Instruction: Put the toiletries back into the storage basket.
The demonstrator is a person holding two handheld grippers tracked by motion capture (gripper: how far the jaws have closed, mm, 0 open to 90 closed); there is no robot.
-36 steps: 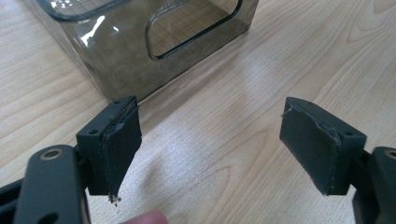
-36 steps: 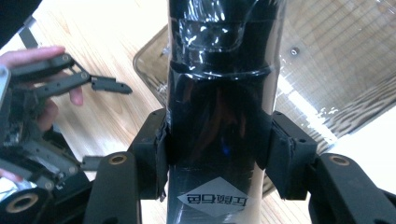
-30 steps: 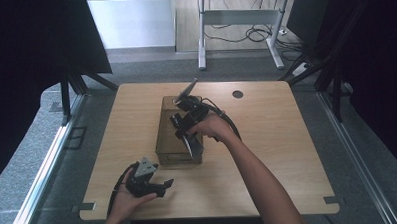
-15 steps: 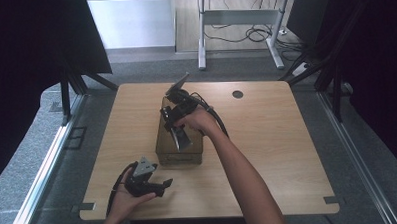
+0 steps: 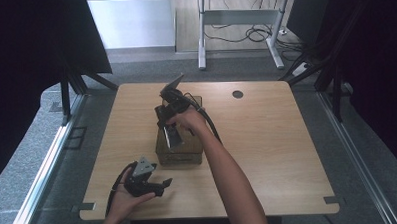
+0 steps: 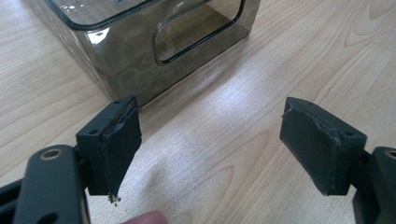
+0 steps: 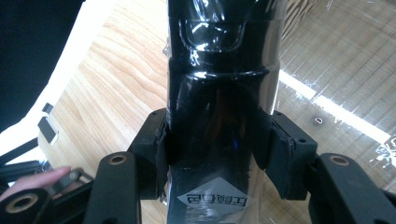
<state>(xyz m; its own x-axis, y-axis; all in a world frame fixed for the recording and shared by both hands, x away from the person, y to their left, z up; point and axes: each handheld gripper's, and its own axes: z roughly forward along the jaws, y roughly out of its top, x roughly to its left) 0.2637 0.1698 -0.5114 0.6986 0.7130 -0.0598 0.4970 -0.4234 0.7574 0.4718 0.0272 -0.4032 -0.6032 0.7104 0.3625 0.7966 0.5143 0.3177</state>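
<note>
The black bottle (image 7: pixel 219 116) sits between the two jaws of the right gripper (image 7: pixel 219 154). The jaws press on its two sides, so the gripper has a tight hold of it. They stand fairly wide because the bottle is fat. A small white label with dark marks is stuck on the bottle, low down between the jaws. The bottle is shiny and looks wrapped in clear plastic.

In the high view, the right gripper (image 5: pixel 173 124) is over the far half of a see-through brown box (image 5: pixel 180 151) that stands in the middle of the wooden table (image 5: pixel 277 139). The bottle (image 5: pixel 173 138) hangs down from it over the box. Whether it touches the box I cannot tell. The person's right arm reaches out across the table to hold the gripper there.

The left gripper (image 5: pixel 159 186) rests in the person's left hand near the front edge of the table, just in front of the box. In the left gripper view, its jaws stand wide apart with only bare table between them. The box (image 6: pixel 140 51) is just past the jaw tips, with a long slot in its side.

A small dark round hole (image 5: pixel 237 94) is in the table, far from both grippers.
</note>
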